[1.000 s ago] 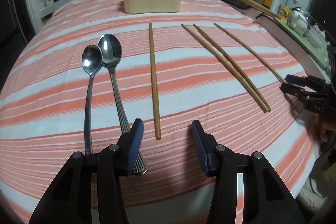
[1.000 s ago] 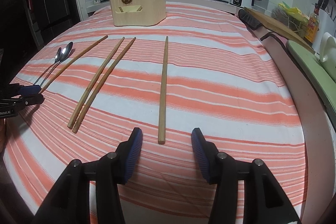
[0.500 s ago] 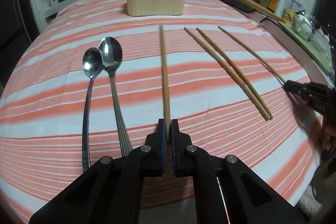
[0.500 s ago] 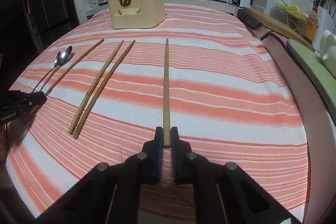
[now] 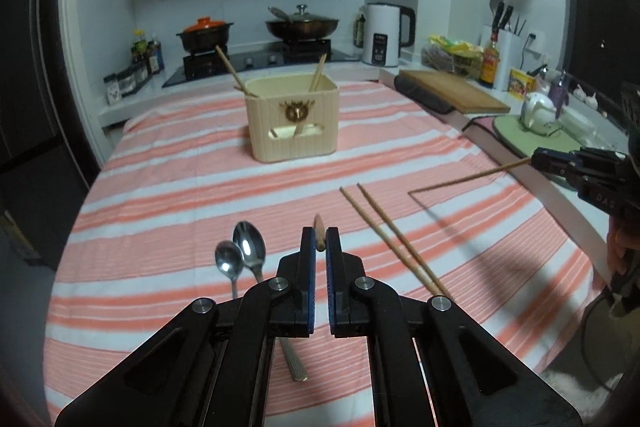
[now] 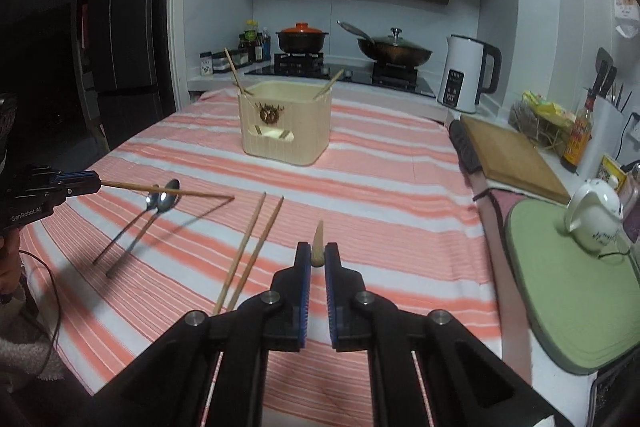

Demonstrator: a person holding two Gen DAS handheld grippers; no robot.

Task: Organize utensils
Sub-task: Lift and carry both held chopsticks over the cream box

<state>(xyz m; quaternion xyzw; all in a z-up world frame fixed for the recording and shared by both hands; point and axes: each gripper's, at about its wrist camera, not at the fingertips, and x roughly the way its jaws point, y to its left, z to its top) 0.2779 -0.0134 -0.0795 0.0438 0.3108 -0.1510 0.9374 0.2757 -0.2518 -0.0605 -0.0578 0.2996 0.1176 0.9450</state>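
Wooden chopsticks are up off the cloth, one pinched in each tool: the left gripper clamps the left chopstick, the right gripper clamps the right chopstick. Each stick points forward along its fingers toward the cream utensil holder, dead ahead across the striped tablecloth. Both arms look about equally near. Nearer than the holder lie a chopstick pair and two spoons. Foreshortening hides each held stick's length in its own view.
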